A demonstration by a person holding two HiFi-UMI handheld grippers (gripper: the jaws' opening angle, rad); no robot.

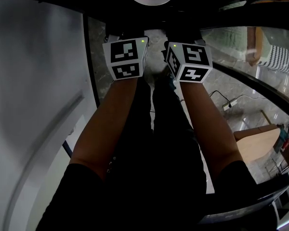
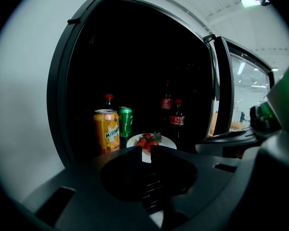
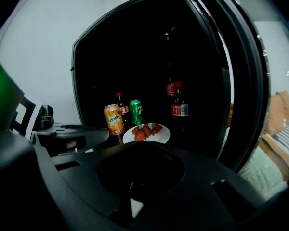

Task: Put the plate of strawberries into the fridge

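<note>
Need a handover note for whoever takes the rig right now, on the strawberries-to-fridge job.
Left gripper: tongs together, holding nothing, just short of the plate.
Right gripper: tongs together, holding nothing, beside the left one.
Things: the plate with the strawberries sits on a shelf inside the fridge, next to an orange can and a green can, with bottles behind. The door is open.
Done: the plate looks placed.
Left: back both grippers out, and probably shut the door.
</note>
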